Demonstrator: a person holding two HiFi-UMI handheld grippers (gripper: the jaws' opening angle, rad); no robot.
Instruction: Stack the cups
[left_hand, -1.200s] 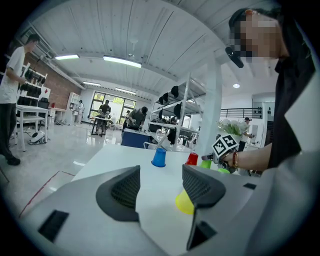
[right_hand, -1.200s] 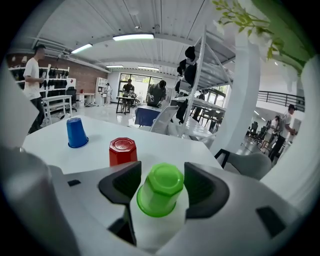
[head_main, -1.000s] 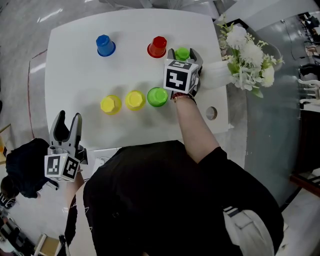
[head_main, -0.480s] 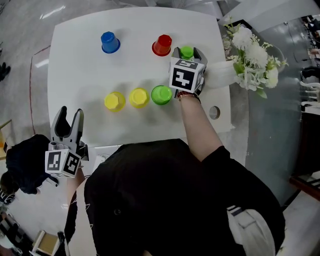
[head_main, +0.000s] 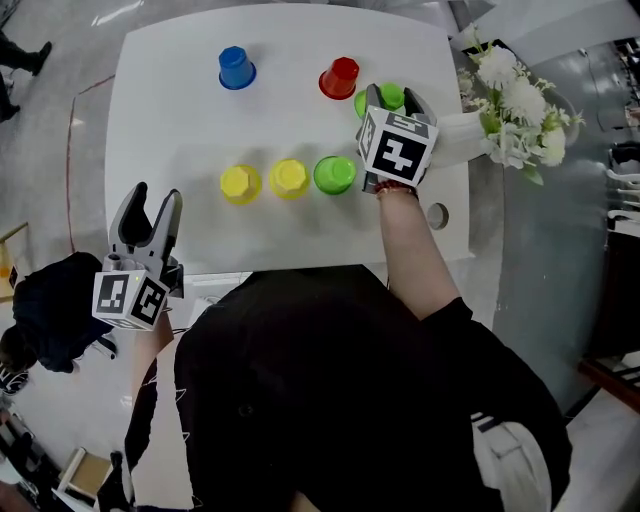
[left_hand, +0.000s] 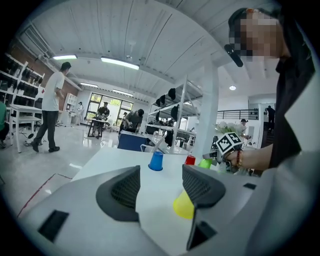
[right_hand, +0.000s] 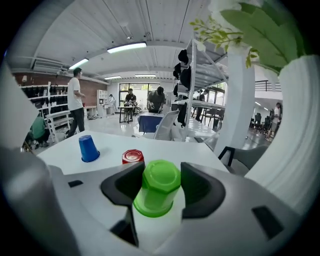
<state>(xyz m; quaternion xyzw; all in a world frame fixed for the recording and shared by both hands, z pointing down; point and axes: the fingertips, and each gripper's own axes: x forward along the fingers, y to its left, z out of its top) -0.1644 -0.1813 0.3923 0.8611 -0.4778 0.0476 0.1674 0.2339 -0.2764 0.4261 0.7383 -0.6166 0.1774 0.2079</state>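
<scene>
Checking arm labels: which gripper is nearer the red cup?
Right. The right gripper, its jaws just closing on a green cup, is beside the red cup; the left gripper hovers far off, over the table's near-left corner.

Clad in a black short-sleeved top (head_main: 330, 380), with a red beaded bracelet (head_main: 384, 189) just below the right marker cube (head_main: 398, 148). Pale grey moulded shells on the left hand-held gripper (head_main: 155, 200) and right hand-held gripper (head_main: 393, 97), dark ribbed pads (left_hand: 127, 189), white cubes printed with black squares.
</scene>
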